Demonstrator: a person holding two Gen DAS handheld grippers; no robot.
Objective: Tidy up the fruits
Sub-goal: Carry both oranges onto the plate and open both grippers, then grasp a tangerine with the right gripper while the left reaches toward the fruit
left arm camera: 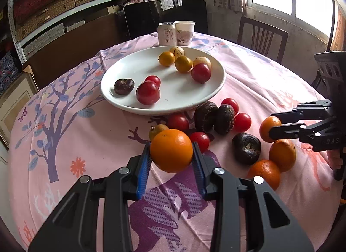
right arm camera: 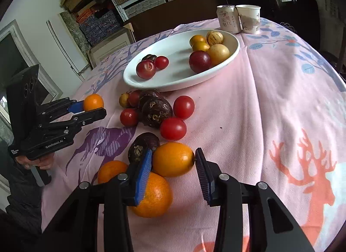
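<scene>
Left tongs [left arm camera: 171, 151]: closed on a round orange [left arm camera: 171, 150], blue pads pressed to its two sides; the fruit is lifted clear of the cloth, near the loose pile.
Right tongs [right arm camera: 174, 159]: spread around an oval orange fruit [right arm camera: 173, 159] lying on the bench; the left pad touches its side, the right pad sits just at its tip, so no squeeze yet by my reading.
Neighbours of that fruit: a larger orange [right arm camera: 154, 195] below it and a dark wrinkled fruit [right arm camera: 142, 143] beside it, both touching or nearly so.
Loose pile: red tomatoes [right arm camera: 173, 128], dark fruits and a small yellow one lie between the tongs and the plate.
White plate [left arm camera: 121, 98]: already holds two red plums, a tomato, one dark fruit and several yellow fruits at its far side.
Bench [right arm camera: 270, 100]: round, under a pink printed cloth; a can [left arm camera: 166, 33] and a paper cup [left arm camera: 184, 32] stand beyond the plate.
Handling: the oranges look firm, smooth-skinned and fairly light; round, so likely to roll or slip.
Where to hold: across the widest middle, pads opposite each other, moderate pressure.
Tomatoes and plums: probably softer, bruise easily.
</scene>
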